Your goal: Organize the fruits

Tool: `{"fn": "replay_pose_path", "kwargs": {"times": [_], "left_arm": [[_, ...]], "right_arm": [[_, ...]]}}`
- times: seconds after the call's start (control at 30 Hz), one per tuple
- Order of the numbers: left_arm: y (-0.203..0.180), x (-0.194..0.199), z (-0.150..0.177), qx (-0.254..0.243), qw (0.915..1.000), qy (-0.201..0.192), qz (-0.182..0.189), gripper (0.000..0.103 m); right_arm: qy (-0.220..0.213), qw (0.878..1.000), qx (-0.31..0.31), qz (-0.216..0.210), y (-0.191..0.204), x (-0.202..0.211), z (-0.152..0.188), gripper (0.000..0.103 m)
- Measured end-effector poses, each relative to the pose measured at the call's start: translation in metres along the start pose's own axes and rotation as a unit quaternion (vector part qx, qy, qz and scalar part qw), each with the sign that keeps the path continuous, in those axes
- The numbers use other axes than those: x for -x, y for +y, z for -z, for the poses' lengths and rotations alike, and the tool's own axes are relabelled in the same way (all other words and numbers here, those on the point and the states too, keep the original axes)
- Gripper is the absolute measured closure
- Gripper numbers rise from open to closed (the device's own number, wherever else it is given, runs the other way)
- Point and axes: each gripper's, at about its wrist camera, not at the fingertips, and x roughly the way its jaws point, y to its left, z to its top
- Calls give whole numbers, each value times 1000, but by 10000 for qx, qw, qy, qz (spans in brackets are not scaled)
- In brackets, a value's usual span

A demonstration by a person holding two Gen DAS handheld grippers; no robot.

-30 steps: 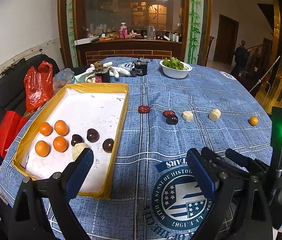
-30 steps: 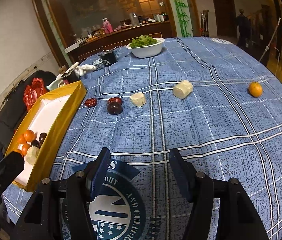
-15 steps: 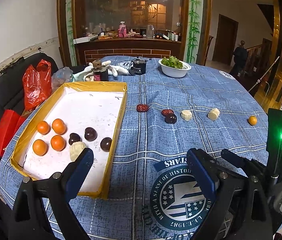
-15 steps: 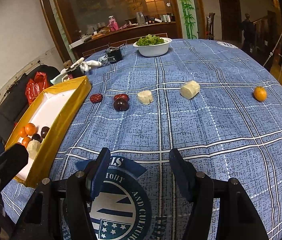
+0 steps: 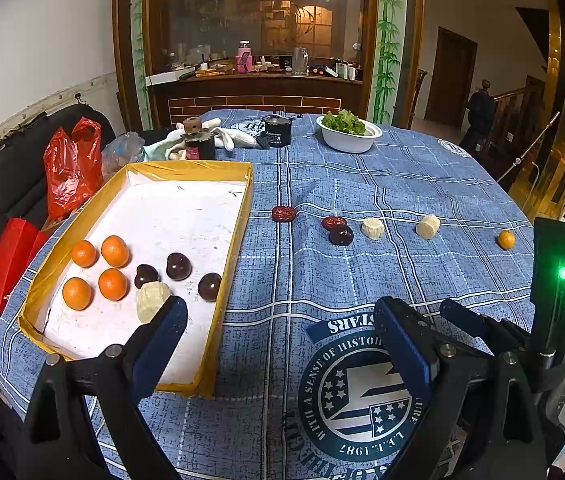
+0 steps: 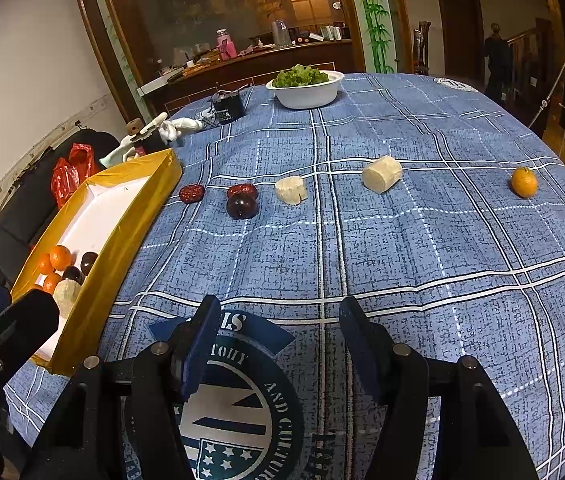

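Observation:
A yellow-rimmed tray (image 5: 238,236) (image 6: 138,216) lies on the left of the blue tablecloth. It holds several small oranges (image 5: 113,251), three dark plums (image 5: 178,266) and one pale chunk (image 5: 151,298). Loose on the cloth lie two red dates (image 5: 283,213) (image 6: 192,193), a dark plum (image 5: 341,235) (image 6: 241,206), two pale chunks (image 5: 373,227) (image 6: 381,173) and one orange (image 5: 505,239) (image 6: 523,182). My left gripper (image 5: 280,330) stands open and empty over the tray's near right corner. My right gripper (image 6: 278,324) is open, empty, above the cloth's round emblem.
A white bowl of greens (image 5: 348,133) (image 6: 304,86), a black jar (image 5: 277,130) and white gloves (image 5: 226,136) sit at the table's far side. A red bag (image 5: 72,172) rests on the black seat at the left. A person (image 5: 480,108) stands far off at the right.

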Motion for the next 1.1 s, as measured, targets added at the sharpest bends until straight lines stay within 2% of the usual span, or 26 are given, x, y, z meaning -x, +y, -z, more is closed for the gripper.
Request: {"fn": "replay_pose_path", "kwargs": {"times": [0.6, 0.7, 0.8, 0.9, 0.97, 1.07, 1.1], "left_arm": [[-1, -1, 0, -18, 10000, 19, 8, 9], [-2, -2, 1, -29, 10000, 25, 24, 9], [-1, -2, -8, -102, 9999, -2, 133, 9], [1, 1, -30, -233, 9994, -205, 138, 9], [3, -4, -46, -246, 9990, -177, 334, 9], [-4, -20, -63, -335, 9983, -101, 476, 9], [-11, -28, -66, -483, 9973, -100, 542, 9]], "right_arm": [[39, 10000, -41, 3, -1, -2, 1, 36], [57, 9999, -72, -105, -4, -1, -2, 36], [-110, 9998, -139, -88, -23, 13, -20, 36], [-476, 9981, -339, 209, -57, 37, -50, 36], [-609, 9964, -481, 333, -81, 45, -72, 36], [-589, 9960, -527, 425, -99, 36, -92, 37], [-514, 9963, -527, 443, -103, 26, -97, 43]]}}
